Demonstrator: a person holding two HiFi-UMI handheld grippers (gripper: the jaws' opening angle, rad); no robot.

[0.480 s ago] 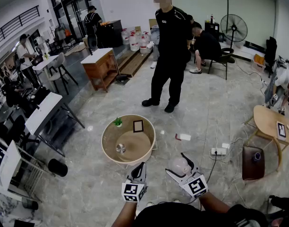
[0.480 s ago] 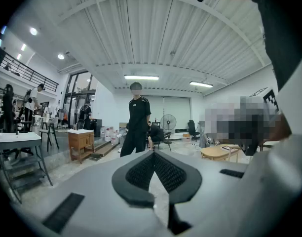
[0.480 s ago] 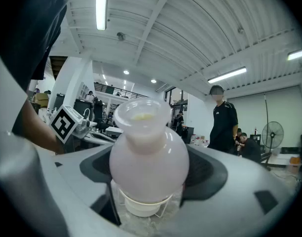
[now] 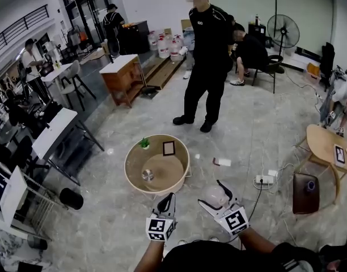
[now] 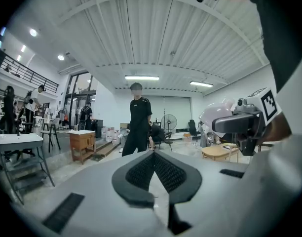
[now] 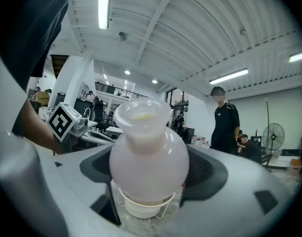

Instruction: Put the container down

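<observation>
A pale pink, round-bellied container (image 6: 148,162) with a wide neck sits between the jaws of my right gripper (image 6: 152,179), which is shut on its belly. In the head view the container (image 4: 215,196) shows in the right gripper (image 4: 212,194), held in the air low and right of centre. Beyond it, to the left, stands a round wooden rimmed table (image 4: 131,157). My left gripper (image 4: 170,198) is beside the right one. Its jaws are shut and hold nothing (image 5: 154,154). The left gripper view also catches the container (image 5: 215,116) at the right.
On the round table stand a small plant (image 4: 144,143), a dark picture frame (image 4: 169,148) and a metal bowl (image 4: 147,175). A person in black (image 4: 206,55) stands beyond it. A power strip (image 4: 263,179) with cables, a brown box (image 4: 304,192) and a small wooden table (image 4: 326,146) are at the right.
The head view has shifted slightly, so the round table and the standing person sit a little further right. Both grippers keep the same pose and the container stays held.
</observation>
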